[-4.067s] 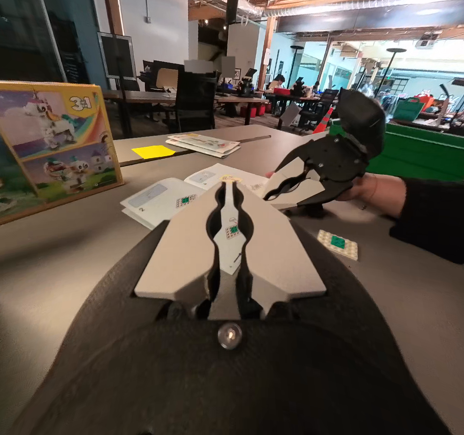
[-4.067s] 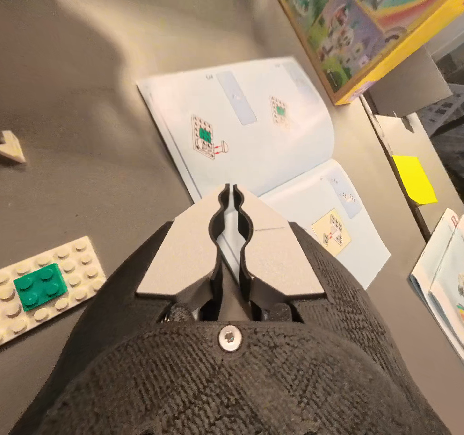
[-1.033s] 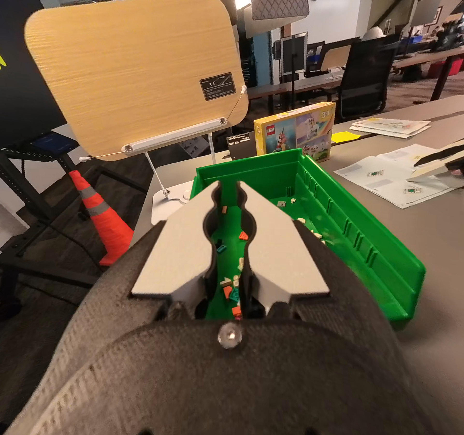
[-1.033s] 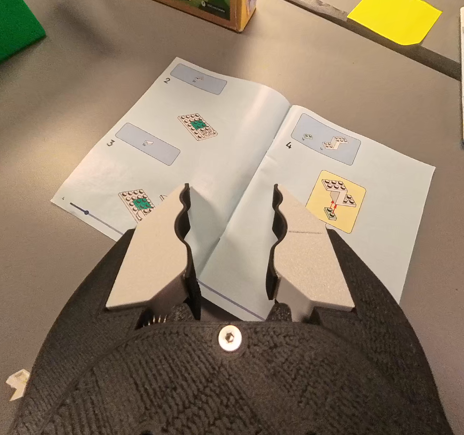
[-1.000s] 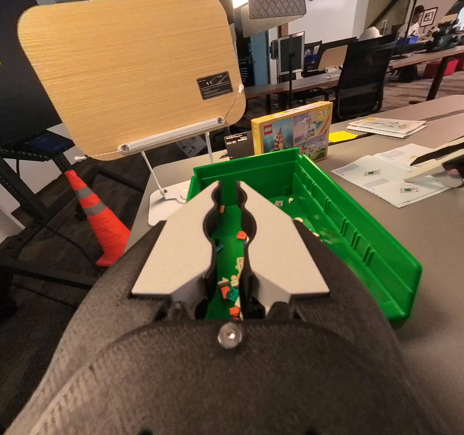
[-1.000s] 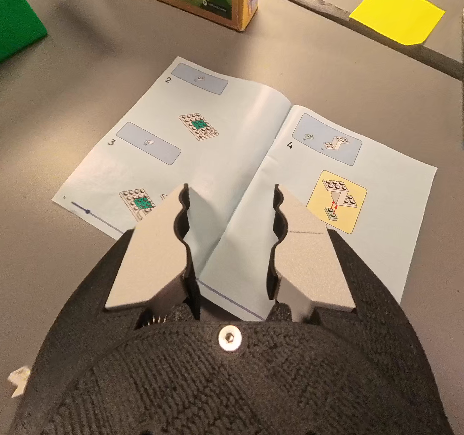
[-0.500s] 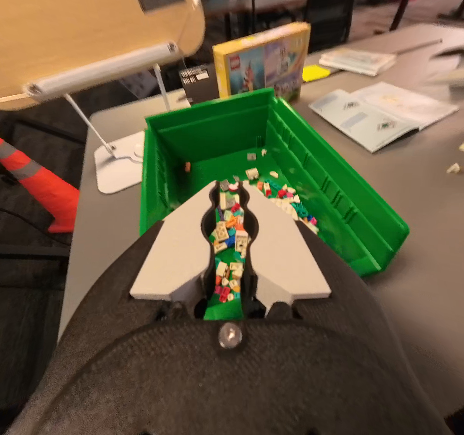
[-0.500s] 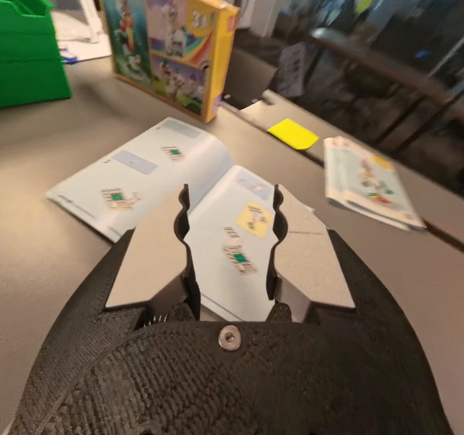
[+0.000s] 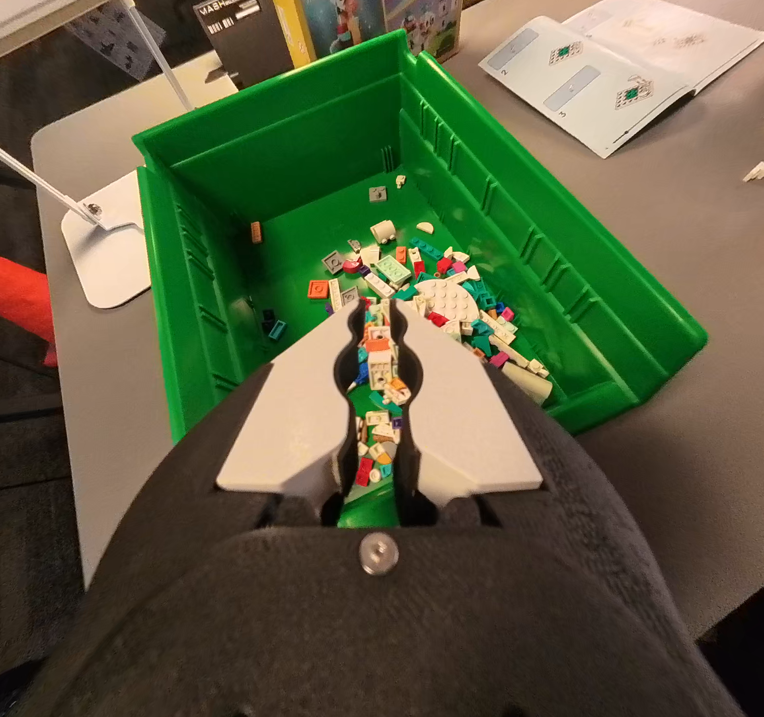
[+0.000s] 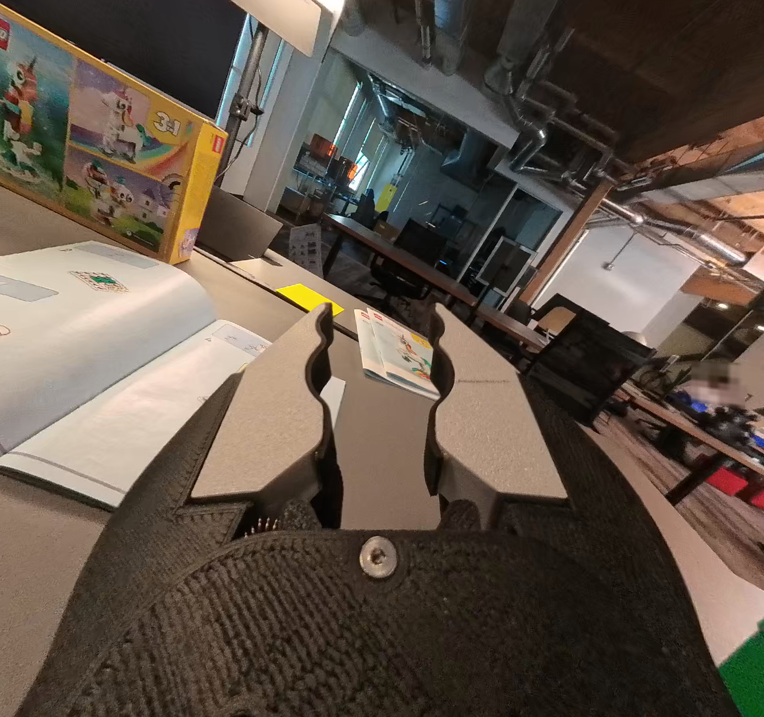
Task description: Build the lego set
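A green bin holds a pile of loose lego pieces in many colours, with a white round plate among them. My left gripper hovers over the bin's near half, pointing down at the pile, shut and empty. My right gripper is open and empty, low over the grey table and pointing across the room. The open instruction booklet lies to its left and also shows in the left wrist view. The built plate is not in view.
The yellow lego box stands behind the bin and shows in the right wrist view. A yellow note and folded booklets lie ahead of the right gripper. A white stand base sits left of the bin. A small white piece lies at the right edge. One gripper's finger ends stand about 50 centimeters off the other's.
My left gripper has moved over the bin and tipped down toward the pieces, still shut. My right gripper has tilted up from the booklet to face the room, still open.
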A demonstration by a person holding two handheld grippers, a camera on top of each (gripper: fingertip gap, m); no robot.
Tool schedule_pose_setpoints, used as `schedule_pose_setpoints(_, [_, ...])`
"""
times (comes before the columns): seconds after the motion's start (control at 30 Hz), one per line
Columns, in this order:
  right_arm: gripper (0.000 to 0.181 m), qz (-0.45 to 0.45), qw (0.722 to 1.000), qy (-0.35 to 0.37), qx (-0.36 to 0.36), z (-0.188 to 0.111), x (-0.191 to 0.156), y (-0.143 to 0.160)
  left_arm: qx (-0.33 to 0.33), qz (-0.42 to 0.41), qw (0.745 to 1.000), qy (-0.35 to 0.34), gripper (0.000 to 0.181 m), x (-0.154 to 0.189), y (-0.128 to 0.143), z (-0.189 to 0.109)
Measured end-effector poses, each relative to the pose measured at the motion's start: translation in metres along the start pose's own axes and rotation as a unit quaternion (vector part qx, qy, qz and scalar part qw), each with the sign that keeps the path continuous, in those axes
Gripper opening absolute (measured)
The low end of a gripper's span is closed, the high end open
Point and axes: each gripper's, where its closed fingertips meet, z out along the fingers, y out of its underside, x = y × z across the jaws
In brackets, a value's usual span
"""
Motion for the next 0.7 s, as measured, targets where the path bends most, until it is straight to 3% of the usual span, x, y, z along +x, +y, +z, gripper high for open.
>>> schedule_pose_setpoints(0.37, [0.04,0.056,0.998,0.009,0.004,-0.002,0.012,0.003,0.056,-0.038,0.998,0.006,0.009,0.003,-0.013,-0.009])
schedule_pose_setpoints(0.7, [0.037,0.055,0.998,0.003,0.006,-0.003,0.009,0.002,0.056,-0.041,0.998,0.007,0.01,0.002,-0.013,-0.012])
